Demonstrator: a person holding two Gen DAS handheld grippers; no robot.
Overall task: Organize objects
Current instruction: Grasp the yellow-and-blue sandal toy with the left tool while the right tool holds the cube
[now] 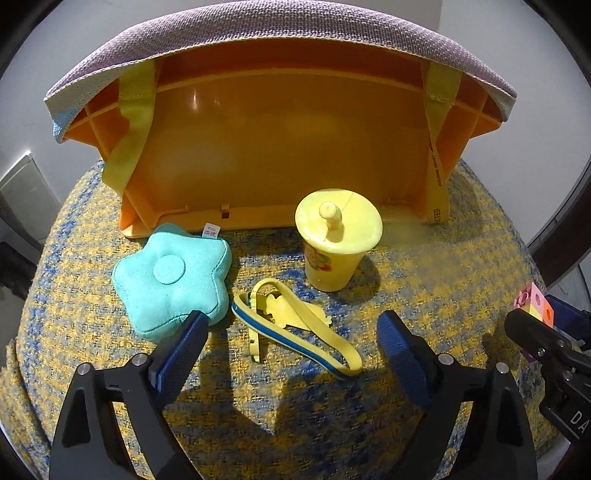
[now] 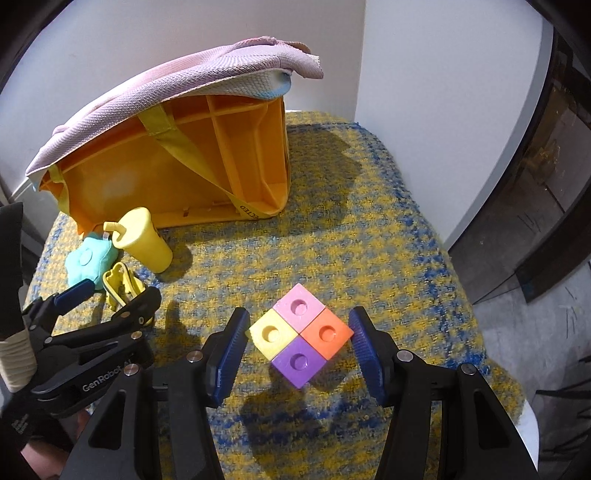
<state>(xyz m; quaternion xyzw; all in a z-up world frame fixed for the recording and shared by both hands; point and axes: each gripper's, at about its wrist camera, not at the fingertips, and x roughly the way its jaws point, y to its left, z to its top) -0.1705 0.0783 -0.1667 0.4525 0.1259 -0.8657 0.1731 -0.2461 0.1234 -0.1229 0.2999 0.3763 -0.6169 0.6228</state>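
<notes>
An orange bin [image 1: 258, 147] lies tipped on its side under a purple cloth [image 1: 280, 33]. In front of it are a teal star cushion [image 1: 171, 280], a yellow lidded cup [image 1: 334, 240] and a yellow-blue strap [image 1: 295, 325]. My left gripper [image 1: 291, 332] is open, its fingers on either side of the strap. A four-colour block [image 2: 299, 332] of pink, yellow, orange and purple cubes sits on the cloth-covered table. My right gripper [image 2: 299, 339] is open around the block, the pads close to its sides.
The table is covered by a yellow-blue woven cloth [image 2: 351, 240]. White walls stand behind. The table edge drops off at the right [image 2: 480, 332]. The left gripper [image 2: 92, 325] shows in the right wrist view, near the cushion and strap.
</notes>
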